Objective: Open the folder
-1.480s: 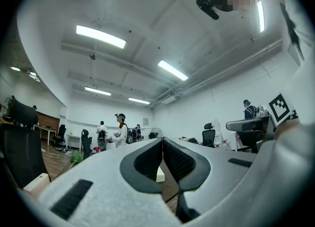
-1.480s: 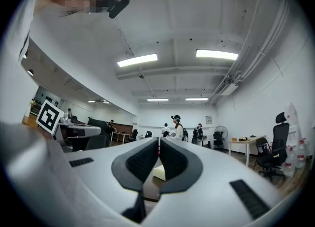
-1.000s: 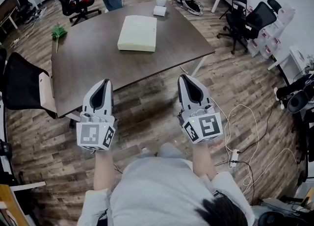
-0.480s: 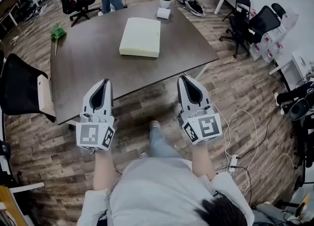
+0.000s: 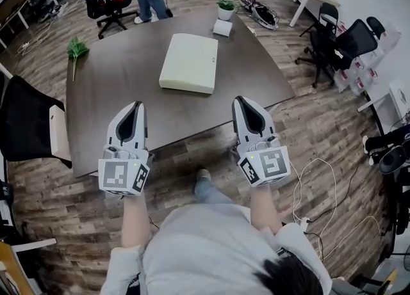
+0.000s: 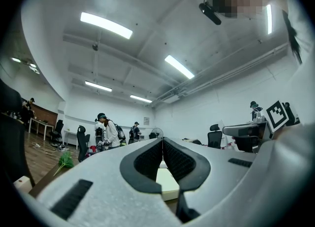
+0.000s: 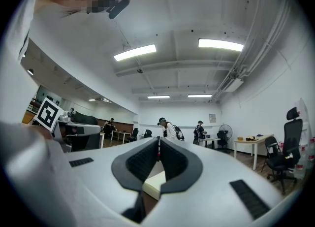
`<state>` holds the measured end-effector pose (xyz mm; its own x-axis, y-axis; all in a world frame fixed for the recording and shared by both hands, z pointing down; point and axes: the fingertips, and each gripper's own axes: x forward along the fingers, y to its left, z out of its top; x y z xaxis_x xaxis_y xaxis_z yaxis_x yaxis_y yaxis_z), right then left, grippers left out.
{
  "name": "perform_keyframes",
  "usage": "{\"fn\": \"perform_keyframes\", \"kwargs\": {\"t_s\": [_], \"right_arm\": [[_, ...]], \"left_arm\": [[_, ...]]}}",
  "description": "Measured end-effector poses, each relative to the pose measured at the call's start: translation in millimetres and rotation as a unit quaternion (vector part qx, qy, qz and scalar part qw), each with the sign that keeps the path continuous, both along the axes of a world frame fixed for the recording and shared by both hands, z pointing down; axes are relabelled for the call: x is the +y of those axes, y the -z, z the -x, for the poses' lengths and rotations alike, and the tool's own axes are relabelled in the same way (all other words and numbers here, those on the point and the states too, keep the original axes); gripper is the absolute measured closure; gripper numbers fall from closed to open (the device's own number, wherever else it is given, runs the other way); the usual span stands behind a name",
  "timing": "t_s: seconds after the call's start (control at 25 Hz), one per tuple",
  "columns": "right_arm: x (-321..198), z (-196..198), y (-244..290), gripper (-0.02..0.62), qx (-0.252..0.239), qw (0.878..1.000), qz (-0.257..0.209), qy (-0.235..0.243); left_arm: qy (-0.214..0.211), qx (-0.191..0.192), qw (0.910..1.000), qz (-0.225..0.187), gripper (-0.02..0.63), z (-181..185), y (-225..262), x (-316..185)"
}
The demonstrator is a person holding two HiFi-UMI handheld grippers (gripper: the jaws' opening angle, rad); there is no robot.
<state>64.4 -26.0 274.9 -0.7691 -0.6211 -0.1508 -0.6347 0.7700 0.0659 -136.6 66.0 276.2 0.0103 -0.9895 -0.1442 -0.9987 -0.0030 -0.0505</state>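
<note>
Dark brown and broad, the surface (image 5: pixel 109 95) is filling the upper middle of the head view. The pale folder (image 5: pixel 189 63) is lying flat and shut on it, above centre. Its long axis is running almost straight up the frame, the far end leaning slightly right. Lower down, the left gripper (image 5: pixel 135 107) and right gripper (image 5: pixel 243 102) are hovering over the surface's near edge, well apart from the folder. Each has its jaws pressed together on nothing.

The left gripper's (image 6: pixel 162 143) pale grey jaws meet at their tips, the black ribbed pads (image 6: pixel 147 161) gripping nothing. In the gap beneath them a pale yellow flat folder (image 6: pixel 166 181) lies on a dark table (image 6: pixel 171 205). Farther off, several people (image 6: pixel 107 131) stand under strip lights.
</note>
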Motion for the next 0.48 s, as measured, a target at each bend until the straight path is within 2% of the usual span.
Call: {"fn": "perform_keyframes", "kwargs": {"t_s": [0.48], "right_arm": [[-102,25,2,0.58,0.003,0.999,0.004,0.038]], "left_arm": [[0.03,0.002,0.9995,0.005,0.596,13,1,-90]]}}
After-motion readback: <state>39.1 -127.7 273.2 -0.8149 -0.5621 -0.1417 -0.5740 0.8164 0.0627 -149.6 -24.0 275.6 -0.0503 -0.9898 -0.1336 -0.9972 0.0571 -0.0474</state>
